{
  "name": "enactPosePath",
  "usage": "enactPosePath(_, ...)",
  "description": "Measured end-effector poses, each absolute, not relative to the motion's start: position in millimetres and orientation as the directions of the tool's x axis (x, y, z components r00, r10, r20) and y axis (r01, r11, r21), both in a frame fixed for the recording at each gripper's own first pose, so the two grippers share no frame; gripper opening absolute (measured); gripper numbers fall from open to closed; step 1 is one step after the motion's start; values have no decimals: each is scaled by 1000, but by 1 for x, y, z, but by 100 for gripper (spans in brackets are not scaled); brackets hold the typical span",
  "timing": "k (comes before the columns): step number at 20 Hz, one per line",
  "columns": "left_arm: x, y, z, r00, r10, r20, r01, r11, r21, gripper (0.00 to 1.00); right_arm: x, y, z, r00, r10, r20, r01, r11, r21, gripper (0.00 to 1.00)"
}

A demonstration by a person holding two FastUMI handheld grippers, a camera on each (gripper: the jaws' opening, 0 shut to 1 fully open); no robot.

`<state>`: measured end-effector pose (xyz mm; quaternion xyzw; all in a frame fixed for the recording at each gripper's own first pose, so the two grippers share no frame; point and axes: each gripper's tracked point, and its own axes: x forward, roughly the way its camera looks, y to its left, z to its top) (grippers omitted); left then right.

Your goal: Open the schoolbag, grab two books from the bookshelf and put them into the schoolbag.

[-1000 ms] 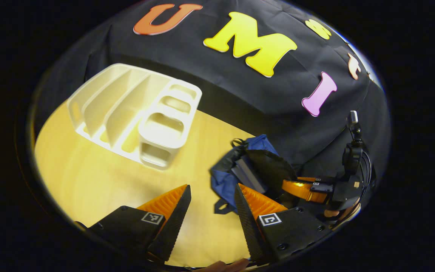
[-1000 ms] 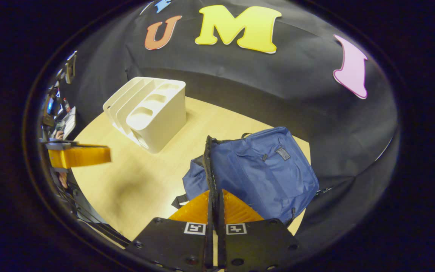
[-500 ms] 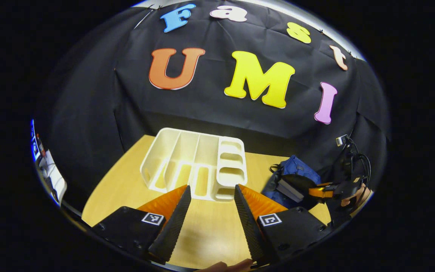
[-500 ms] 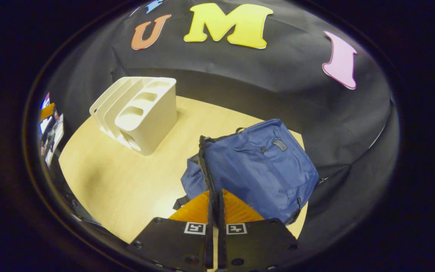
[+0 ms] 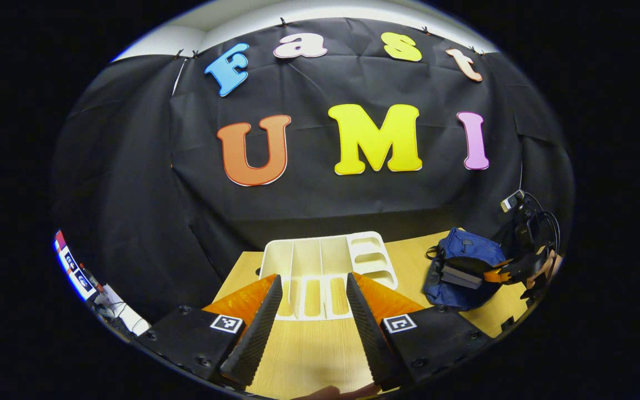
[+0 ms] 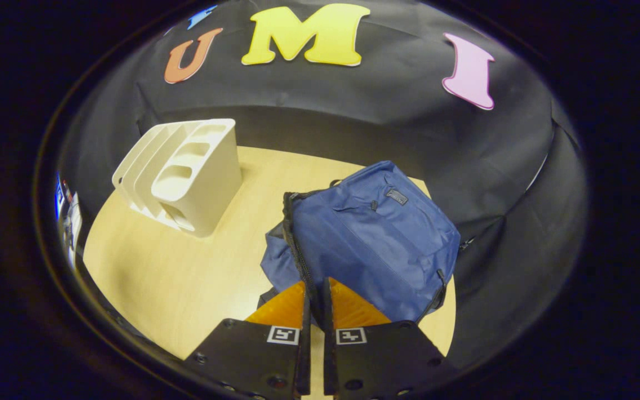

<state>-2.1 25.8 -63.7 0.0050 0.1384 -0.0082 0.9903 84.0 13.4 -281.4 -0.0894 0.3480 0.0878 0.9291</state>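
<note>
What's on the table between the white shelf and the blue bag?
Nothing. In the right gripper view, just bare wooden table lies between the white bookshelf and the blue schoolbag.

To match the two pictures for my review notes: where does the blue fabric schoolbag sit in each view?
Left gripper view: the blue fabric schoolbag sits low at the right, on the wooden table, with the right gripper at its open flap.
Right gripper view: it lies right of centre, just above the right gripper's fingers, which pinch its zipped edge.
Shared landmark: the white plastic bookshelf, left of the bag in both.
</note>
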Motion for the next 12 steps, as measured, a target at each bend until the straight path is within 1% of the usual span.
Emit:
enactPosePath(4, -6, 24, -54, 970, -28, -241, 30, 1000, 5, 77, 83, 16, -285, 742, 89, -664, -189, 979, -79, 9)
enactPosePath(5, -6, 25, -52, 972, -23, -236, 25, 1000, 5, 77, 81, 16, -287, 735, 83, -673, -192, 977, -90, 13)
enactPosePath(8, -8, 28, -50, 974, -6, -225, 5, 1000, -6, 78, 78, 20, -275, 749, 79, -658, -190, 977, -99, 14)
enactPosePath(9, -7, 29, -50, 974, 5, -227, -7, 1000, -7, 80, 74, 26, -271, 753, 98, -651, -198, 977, -82, 23)
enactPosePath(10, -7, 28, -50, 973, 14, -230, -17, 1000, -10, 81, 69, 29, -265, 760, 102, -642, -202, 976, -84, 28)
enactPosePath(12, -9, 27, -48, 973, 24, -231, -31, 999, -29, 83, 61, 32, -245, 790, 109, -604, -221, 968, -115, 58)
